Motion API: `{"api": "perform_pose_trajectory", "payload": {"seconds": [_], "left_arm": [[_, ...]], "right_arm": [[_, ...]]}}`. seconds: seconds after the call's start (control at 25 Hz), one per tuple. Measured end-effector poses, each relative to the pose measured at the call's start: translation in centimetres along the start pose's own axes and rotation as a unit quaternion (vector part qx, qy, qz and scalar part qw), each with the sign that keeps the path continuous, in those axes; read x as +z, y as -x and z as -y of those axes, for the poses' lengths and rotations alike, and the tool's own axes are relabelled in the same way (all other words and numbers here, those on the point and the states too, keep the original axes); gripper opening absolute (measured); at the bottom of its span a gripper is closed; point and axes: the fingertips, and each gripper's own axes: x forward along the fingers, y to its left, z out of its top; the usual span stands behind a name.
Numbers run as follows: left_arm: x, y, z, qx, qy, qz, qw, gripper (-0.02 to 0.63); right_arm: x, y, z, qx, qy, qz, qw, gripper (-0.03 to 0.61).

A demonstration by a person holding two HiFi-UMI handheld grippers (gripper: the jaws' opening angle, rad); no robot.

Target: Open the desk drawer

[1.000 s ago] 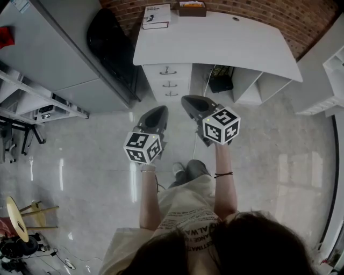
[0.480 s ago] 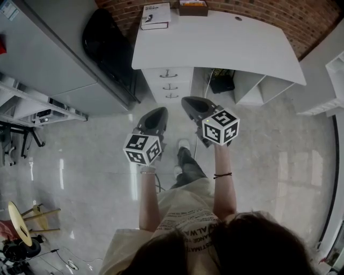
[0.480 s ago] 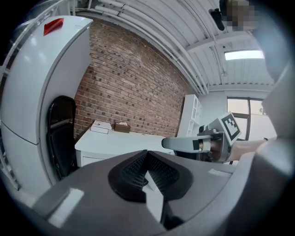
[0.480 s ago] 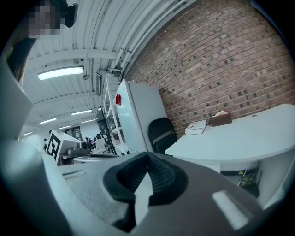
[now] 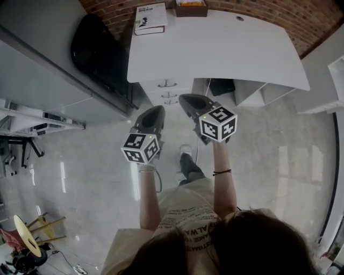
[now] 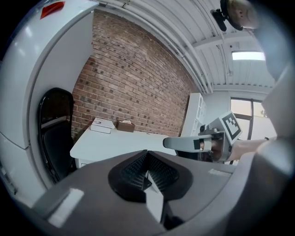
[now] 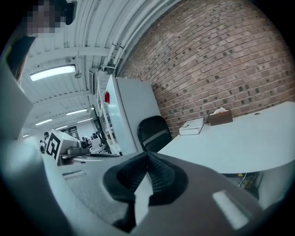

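Head view: the left gripper (image 5: 152, 114) and right gripper (image 5: 191, 102), ribbed jaws pressed together and empty, hover before the shut, loop-handled drawers (image 5: 167, 84) of the curved white desk (image 5: 215, 48).

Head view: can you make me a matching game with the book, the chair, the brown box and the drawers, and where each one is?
Things:
1 book
2 black chair
3 brown box
4 drawers

Places:
A under the desk top
B at the desk's back edge, right of the book
C beside the desk, toward the picture's left
D on the desk's back left corner

Pairs: 1-D, 2-C, 3-B, 4-A
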Motion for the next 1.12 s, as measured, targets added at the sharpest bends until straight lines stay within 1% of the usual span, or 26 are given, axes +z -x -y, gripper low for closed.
{"api": "perform_pose_trajectory", "payload": {"seconds": [0.2, 0.44, 0.64, 0.84, 1.12], "left_arm": [[0.5, -2.4, -2.1, 0.000, 0.007, -0.006, 1.0000, -0.002], [1.7, -4.8, -4.5, 0.010, 0.007, 0.002, 0.9999, -0.002], [2.4, -6.9, -5.1, 0.003, 0.009, -0.001, 1.0000, -0.002], [2.8, -7.7, -5.3, 0.010, 0.010, 0.007, 0.9999, -0.002], [2.0, -8.6, -6.1, 0.000, 0.018, -0.015, 0.9997, -0.002]], "right_arm": [[0.8, -2.2, 2.9, -0.007, -0.009, -0.007, 1.000, 0.002], [2.0, -4.5, 4.8, -0.001, -0.002, -0.014, 1.000, 0.002], [3.0, -5.4, 6.7, 0.000, -0.002, -0.013, 1.000, 0.002], [3.1, -5.4, 7.9, -0.004, -0.011, -0.010, 1.000, 0.002], [2.4, -6.4, 8.1, -0.009, -0.032, -0.014, 0.999, 0.002]]}}
